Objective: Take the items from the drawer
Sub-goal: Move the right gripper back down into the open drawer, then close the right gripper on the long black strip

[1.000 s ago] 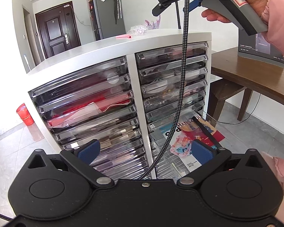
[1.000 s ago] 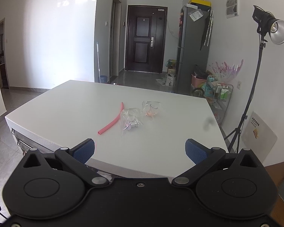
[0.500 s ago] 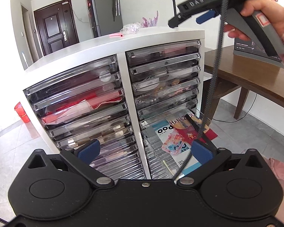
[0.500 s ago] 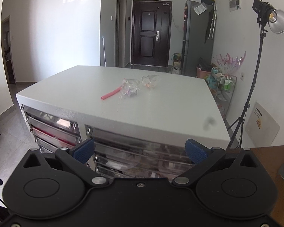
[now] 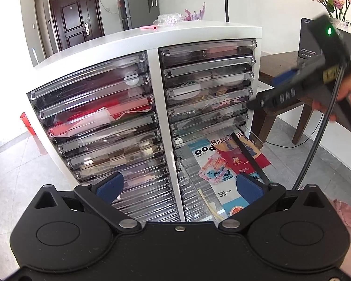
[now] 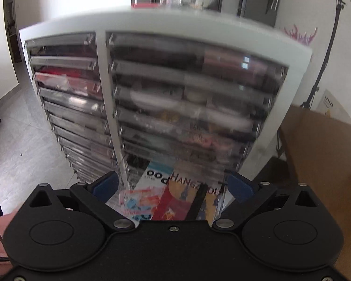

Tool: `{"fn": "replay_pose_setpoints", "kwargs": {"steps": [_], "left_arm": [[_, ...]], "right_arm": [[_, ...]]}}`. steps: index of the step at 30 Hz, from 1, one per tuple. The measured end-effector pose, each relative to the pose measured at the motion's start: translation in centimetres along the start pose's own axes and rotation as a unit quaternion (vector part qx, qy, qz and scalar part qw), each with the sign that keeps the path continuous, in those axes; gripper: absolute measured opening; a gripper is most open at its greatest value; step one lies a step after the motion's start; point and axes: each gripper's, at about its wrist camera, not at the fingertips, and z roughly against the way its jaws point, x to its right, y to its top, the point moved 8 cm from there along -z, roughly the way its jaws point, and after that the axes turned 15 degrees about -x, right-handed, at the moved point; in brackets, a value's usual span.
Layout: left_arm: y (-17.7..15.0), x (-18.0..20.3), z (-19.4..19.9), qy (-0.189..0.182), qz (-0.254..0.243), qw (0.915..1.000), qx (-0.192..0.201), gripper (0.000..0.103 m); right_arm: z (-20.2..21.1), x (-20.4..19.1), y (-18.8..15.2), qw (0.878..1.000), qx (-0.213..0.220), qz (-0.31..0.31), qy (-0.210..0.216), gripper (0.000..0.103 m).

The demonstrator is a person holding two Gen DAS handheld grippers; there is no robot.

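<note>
Left wrist view is being filled by the white drawer cabinet (image 5: 155,89), its one open drawer (image 5: 222,164) pulled out at five o'clock, with booklets (image 5: 241,157) and a black strip (image 5: 248,157) lying inside. Both tools are being held apart and empty: the left tool (image 5: 177,186) low, the right tool (image 6: 173,185) being aimed over the booklets. Reaching appears to be underway; next, descent and closing on one item is being called for.

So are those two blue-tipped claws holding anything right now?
No. The left gripper and right gripper are both open and empty, above the open drawer.
</note>
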Motion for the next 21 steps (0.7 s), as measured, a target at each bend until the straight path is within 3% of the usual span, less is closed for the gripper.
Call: {"fn": "replay_pose_setpoints", "kwargs": {"steps": [2, 7, 21], "left_arm": [[0.0, 0.2, -0.3, -0.002, -0.001, 1.0, -0.004, 0.103], [-0.1, 0.2, -0.7, -0.006, -0.002, 0.9999, -0.009, 0.103], [-0.8, 0.4, -2.8, -0.017, 0.001, 0.9992, -0.035, 0.103]], "right_arm": [[-2.8, 0.3, -2.0, 0.999, -0.04, -0.016, 0.006, 0.087], [-7.7, 0.8, -6.2, 0.993, -0.106, -0.048, 0.008, 0.079], [-11.7, 1.3, -9.3, 0.981, -0.166, -0.1, 0.011, 0.06]]}}
